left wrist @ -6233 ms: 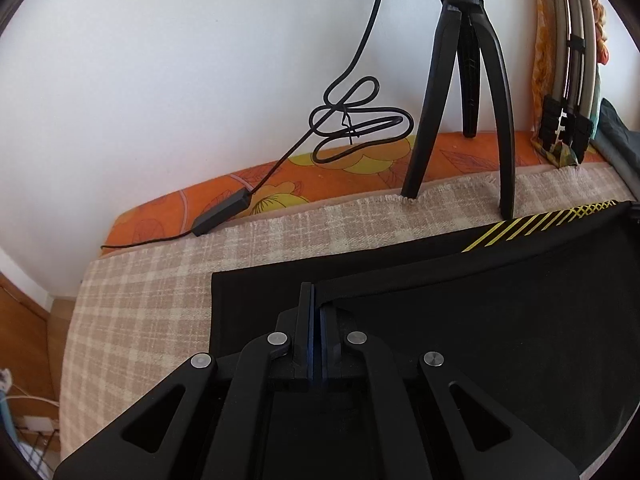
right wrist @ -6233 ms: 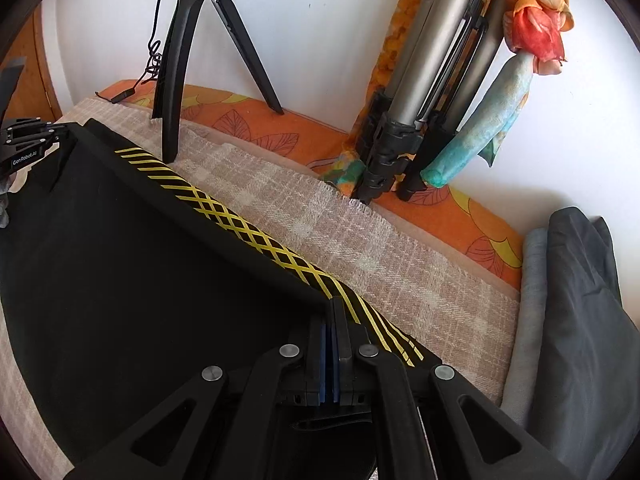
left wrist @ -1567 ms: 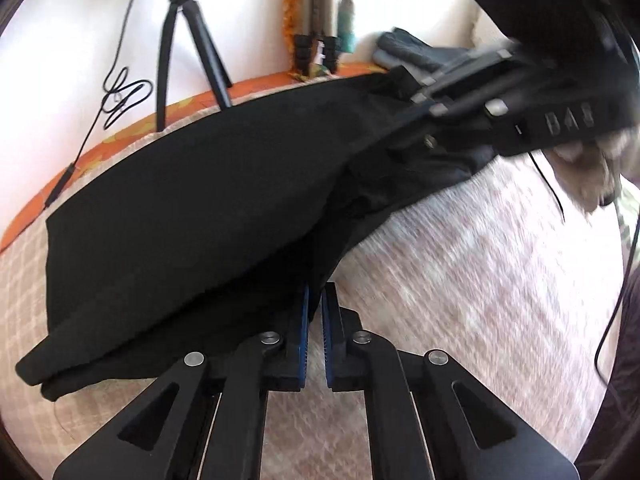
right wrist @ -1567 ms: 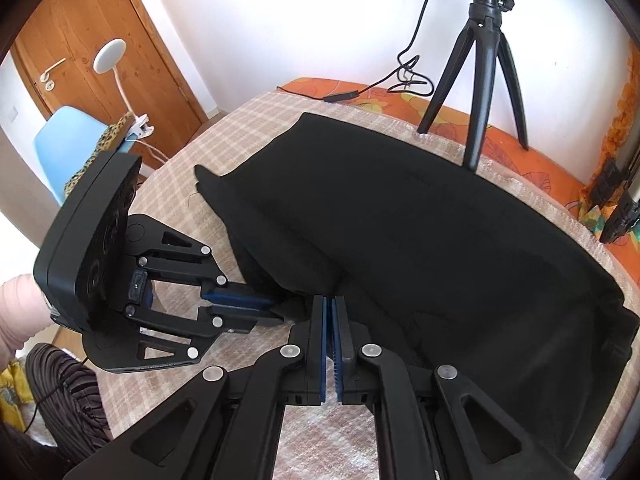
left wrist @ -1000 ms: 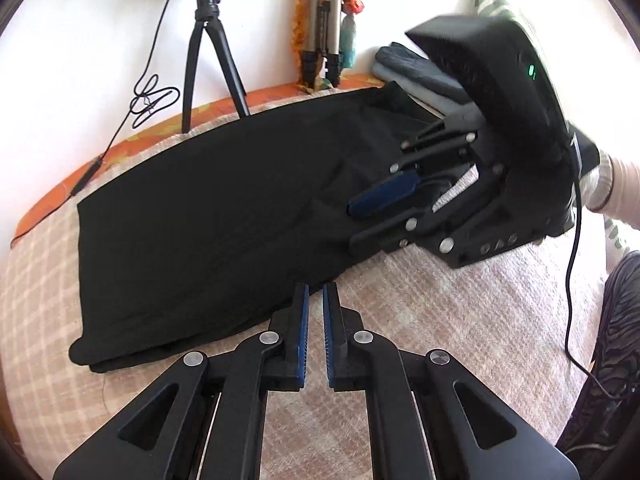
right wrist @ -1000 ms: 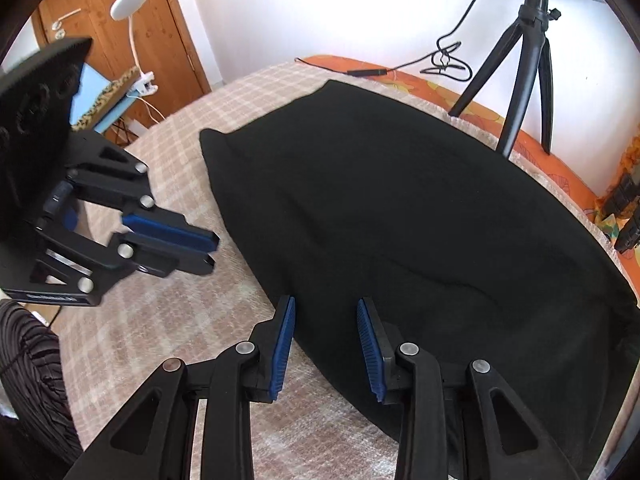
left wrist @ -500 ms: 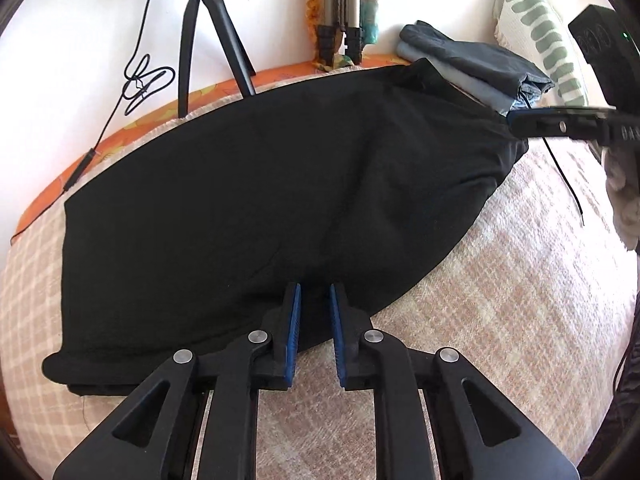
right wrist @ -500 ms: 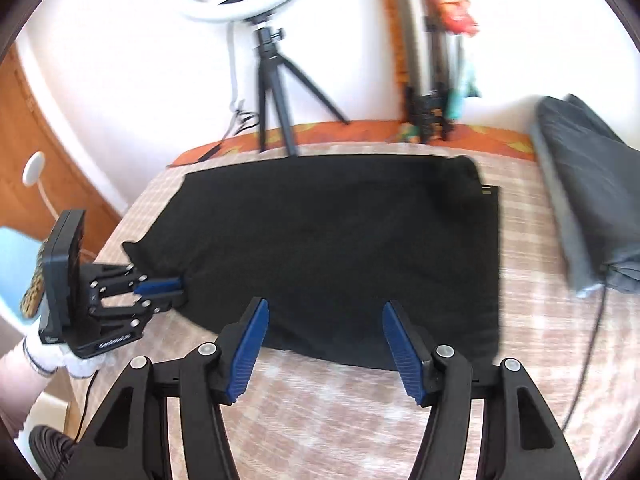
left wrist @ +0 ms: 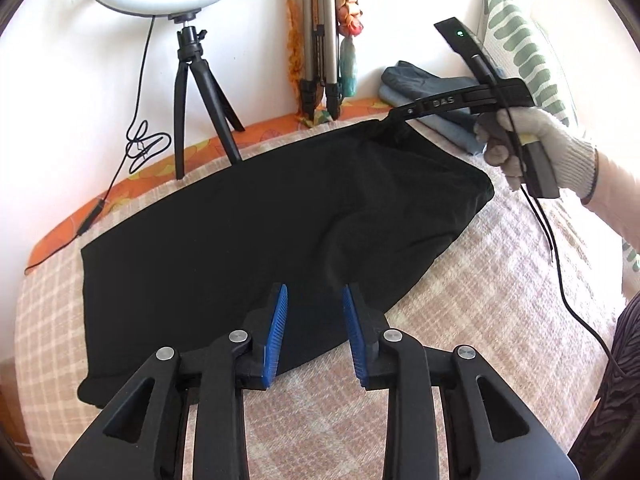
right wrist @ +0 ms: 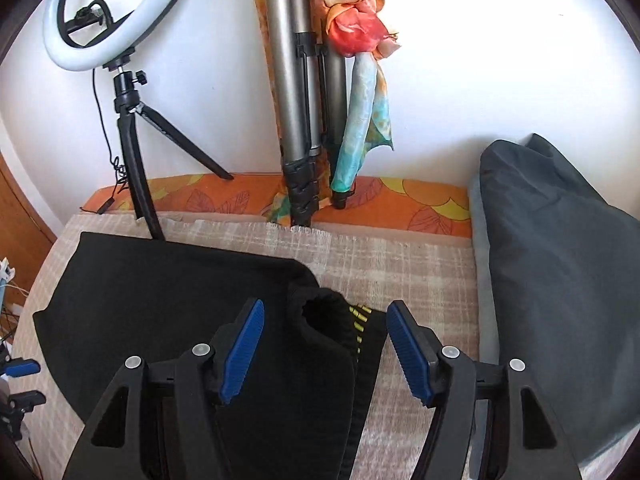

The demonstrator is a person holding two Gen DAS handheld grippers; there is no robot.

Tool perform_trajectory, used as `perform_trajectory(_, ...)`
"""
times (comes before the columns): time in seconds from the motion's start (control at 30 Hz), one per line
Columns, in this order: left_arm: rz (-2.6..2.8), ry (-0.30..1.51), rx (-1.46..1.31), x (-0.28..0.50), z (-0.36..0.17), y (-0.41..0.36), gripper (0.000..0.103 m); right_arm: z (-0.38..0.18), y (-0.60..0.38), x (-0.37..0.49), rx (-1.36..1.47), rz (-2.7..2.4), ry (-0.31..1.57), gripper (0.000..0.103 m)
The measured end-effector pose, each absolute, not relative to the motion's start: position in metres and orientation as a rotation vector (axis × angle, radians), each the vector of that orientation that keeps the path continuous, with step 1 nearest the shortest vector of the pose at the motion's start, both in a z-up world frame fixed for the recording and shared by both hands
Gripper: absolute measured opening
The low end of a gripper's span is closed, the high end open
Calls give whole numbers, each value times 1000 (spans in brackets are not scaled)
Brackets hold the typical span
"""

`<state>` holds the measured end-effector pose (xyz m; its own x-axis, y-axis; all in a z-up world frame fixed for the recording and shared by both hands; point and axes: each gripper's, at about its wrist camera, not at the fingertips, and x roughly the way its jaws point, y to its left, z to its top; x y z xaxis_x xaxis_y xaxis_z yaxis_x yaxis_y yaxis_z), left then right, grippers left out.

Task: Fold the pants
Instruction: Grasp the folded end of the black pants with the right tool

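Note:
The black pants [left wrist: 256,228] lie folded lengthwise across the checked bedspread [left wrist: 500,300]. My left gripper [left wrist: 314,306] is open over the pants' near edge, with nothing between its blue pads. My right gripper [right wrist: 324,322] is open, wide apart, over the bunched waistband end [right wrist: 320,312], where a yellow-striped trim [right wrist: 358,318] shows. In the left wrist view the right gripper [left wrist: 394,118] sits at the far right corner of the pants, held by a gloved hand [left wrist: 536,140].
A ring light on a black tripod [left wrist: 188,92] and a grey tripod with a scarf [left wrist: 320,60] stand at the wall. Folded grey clothes [right wrist: 560,272] lie at the right. A patterned pillow [left wrist: 520,48] leans behind them. A cable [left wrist: 560,264] trails over the bedspread.
Both grippers let go of the pants, which now lie flat. The left gripper opened wider. The right gripper moved to the far waistband corner.

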<state>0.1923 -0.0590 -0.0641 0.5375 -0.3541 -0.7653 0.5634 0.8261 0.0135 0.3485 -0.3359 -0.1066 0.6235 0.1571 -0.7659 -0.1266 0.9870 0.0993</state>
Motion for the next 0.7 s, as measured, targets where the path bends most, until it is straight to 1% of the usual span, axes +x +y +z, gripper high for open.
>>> perform_trajectory(0.07,-555,838,260,196,-62,-62,27,-115,-340,364,49,107,926,65)
perform_trajectory(0.13,-549,835,257,197,-62,-64,27,-121,-346,372,35,48,958,56)
perform_trajectory(0.2,-546,837,248,199,-62,-63,27,-123,-354,375,4,-8,969,56)
perform_trajectory(0.27,-541,835,236,201,-62,-61,27,-121,-365,376,34,-12,984,56)
perform_trajectory(0.37,-533,829,219,203,-62,-59,27,-103,-374,363,88,58,948,56)
perform_trajectory(0.47,-537,818,229,201,-61,-62,27,-80,-372,336,116,139,917,62)
perform_trajectory(0.53,-533,813,244,201,-62,-64,27,-71,-367,313,142,188,920,71)
perform_trajectory(0.6,-536,813,242,201,-63,-65,27,-71,-360,289,137,178,925,77)
perform_trajectory(0.7,-529,816,239,202,-64,-66,27,-85,-356,267,167,168,984,78)
